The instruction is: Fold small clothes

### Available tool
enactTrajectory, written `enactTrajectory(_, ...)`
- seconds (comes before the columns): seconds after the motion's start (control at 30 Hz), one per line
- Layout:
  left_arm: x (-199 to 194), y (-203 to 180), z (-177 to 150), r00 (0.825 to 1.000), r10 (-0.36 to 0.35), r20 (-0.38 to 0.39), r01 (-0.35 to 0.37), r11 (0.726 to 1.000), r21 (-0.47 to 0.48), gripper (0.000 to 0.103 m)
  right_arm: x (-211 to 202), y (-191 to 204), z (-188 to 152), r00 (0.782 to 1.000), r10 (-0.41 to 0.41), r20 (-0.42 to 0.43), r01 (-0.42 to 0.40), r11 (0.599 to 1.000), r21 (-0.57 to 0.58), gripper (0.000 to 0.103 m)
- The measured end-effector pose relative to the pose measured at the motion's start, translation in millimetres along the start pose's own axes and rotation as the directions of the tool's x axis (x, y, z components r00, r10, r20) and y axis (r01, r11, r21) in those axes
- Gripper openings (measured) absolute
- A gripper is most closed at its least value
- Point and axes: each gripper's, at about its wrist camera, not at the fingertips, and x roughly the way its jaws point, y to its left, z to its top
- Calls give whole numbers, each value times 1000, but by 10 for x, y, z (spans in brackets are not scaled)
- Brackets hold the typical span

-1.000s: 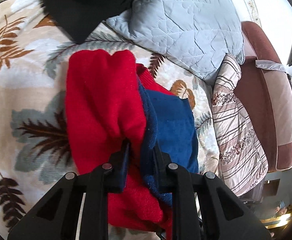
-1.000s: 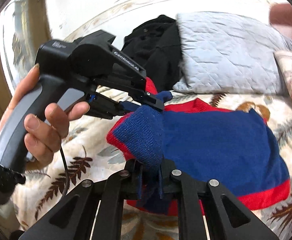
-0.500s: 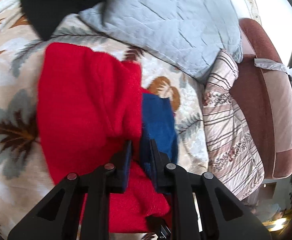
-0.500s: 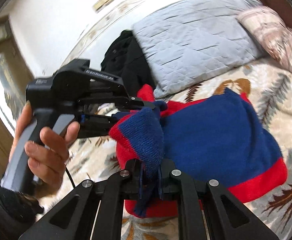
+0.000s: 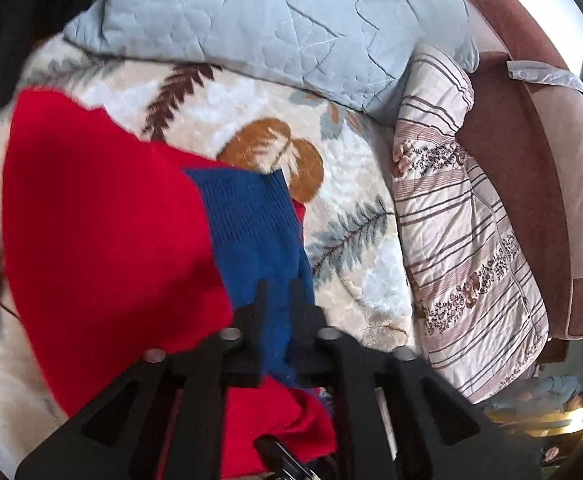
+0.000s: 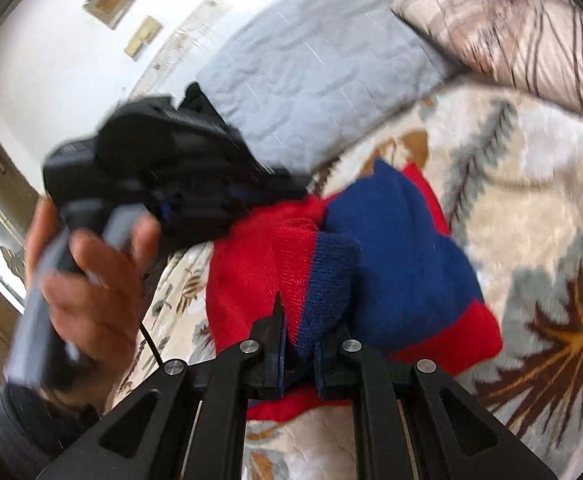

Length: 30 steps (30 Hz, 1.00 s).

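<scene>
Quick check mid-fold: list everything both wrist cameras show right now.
sweater: 1, red and blue knit, on the blanket, partly folded
blanket: 1, cream with leaf print, under the sweater
quilted pillow: 1, pale blue, beyond the sweater
striped bedding: 1, pink-brown floral stripe, beside the pillow
black garment: 1, behind the pillow
armchair: 1, brown
left tool: black, jaws opening, blue cuff between
right tool: black, shut on sweater
hand: 1, holding left tool

Small red-and-blue knit sweater (image 6: 403, 248), partly folded, sleeve doubled over its body, lying on the leaf-patterned blanket (image 6: 531, 208).
</scene>
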Motion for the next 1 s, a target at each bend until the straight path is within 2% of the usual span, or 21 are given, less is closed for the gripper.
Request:
enactTrajectory(0.03, -13, -5, 58, 999, 28, -24, -28, 1000, 5, 59, 40, -28, -26, 1000, 4, -23, -3, 1000, 17, 9)
enactTrajectory(0.07, -11, -8, 94, 997, 68, -40, -68, 998, 5, 73, 65, -43, -46, 999, 6, -36, -5, 1000, 25, 9)
enactTrajectory(0.1, -9, -10, 123, 992, 118, -45, -118, 993, 5, 82, 85, -44, -65, 999, 8, -46, -7, 1000, 29, 9)
enactTrajectory(0.17, 42, -54, 169, 975, 214, -61, -211, 976, 46, 82, 125, -24, -91, 998, 11, -62, -9, 1000, 29, 10)
enactTrajectory(0.27, 241, -91, 166, 943, 316, -107, -306, 947, 100, 82, 145, -2, -106, 997, 16, -75, -13, 999, 30, 10)
enactTrajectory(0.33, 394, -97, 140, 911, 392, -124, -377, 917, 130, 82, 152, -16, -118, 997, 19, -81, -16, 999, 35, 10)
enactTrajectory(0.4, 532, -52, 113, 869, 478, -130, -458, 875, 155, 80, 169, -44, -118, 996, 21, -91, -17, 999, 47, 10)
enactTrajectory(0.47, 579, 20, 79, 835, 536, -123, -519, 842, 146, 59, 211, -90, -109, 994, 28, -105, -21, 998, 64, 10)
enactTrajectory(0.5, 577, 50, 61, 820, 561, -113, -544, 826, 147, 40, 234, -110, -107, 993, 31, -112, -23, 997, 70, 10)
enactTrajectory(0.53, 563, 77, 40, 818, 565, -103, -549, 822, 153, 37, 247, -122, -112, 993, 32, -117, -24, 997, 74, 10)
enactTrajectory(0.57, 528, 97, 15, 830, 551, -88, -535, 831, 154, 33, 264, -136, -114, 992, 31, -118, -22, 997, 77, 10)
enactTrajectory(0.6, 482, 120, -13, 841, 536, -73, -523, 840, 146, 23, 274, -147, -115, 992, 33, -119, -24, 997, 80, 10)
enactTrajectory(0.63, 451, 142, -33, 845, 530, -63, -519, 844, 136, 17, 279, -159, -110, 992, 39, -117, -28, 996, 86, 10)
enactTrajectory(0.7, 350, 195, -75, 866, 498, -31, -493, 864, 99, 15, 257, -155, -93, 993, 58, -106, -48, 995, 92, 10)
enactTrajectory(0.77, 231, 240, -114, 895, 446, -7, -445, 894, 51, 14, 174, -93, -55, 995, 74, -69, -69, 995, 72, 9)
enactTrajectory(0.87, 94, 174, -174, 931, 365, 19, -366, 930, 32, 14, 15, 9, -22, 996, 88, -12, -87, 996, 26, 9)
enactTrajectory(1.0, 84, -160, -209, 951, 305, 49, -308, 948, 78, 14, -165, 23, -19, 995, 84, 47, -85, 996, 11, 9)
